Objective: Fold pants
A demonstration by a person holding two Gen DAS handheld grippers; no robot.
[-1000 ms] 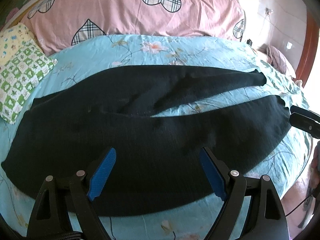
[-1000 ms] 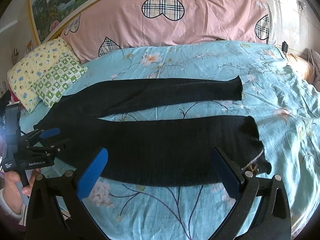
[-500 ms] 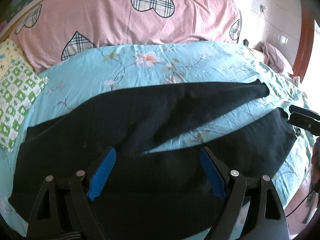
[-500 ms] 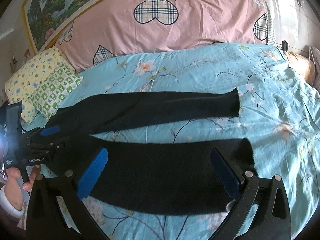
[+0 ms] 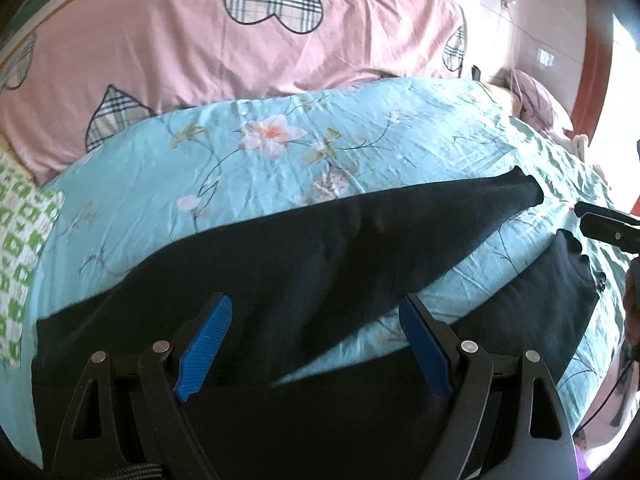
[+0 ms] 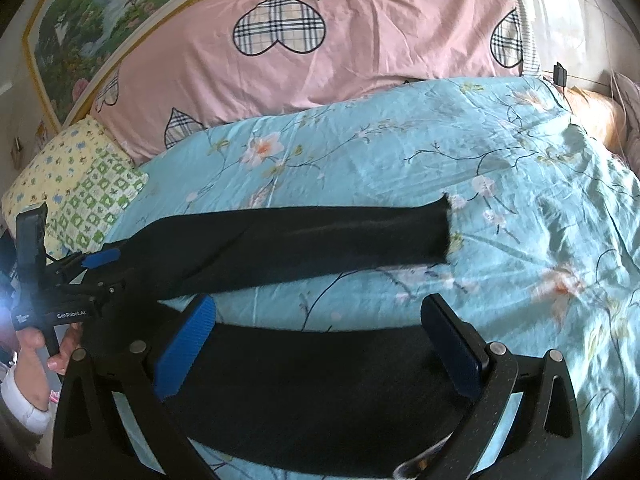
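Both hand-held grippers have been lowered toward the bed since a moment ago. The left hand-held gripper (image 5: 316,344) is held wide open above the waist part of the black knit pants (image 5: 304,264), and the right hand-held gripper (image 6: 316,344) is open too, above the near leg close to its cuff; nothing is gripped. The pants are spread flat on the turquoise floral bedsheet (image 6: 400,152), legs apart. It is judged that a grasp of the near leg is prepared, so that it can be laid over the far one.
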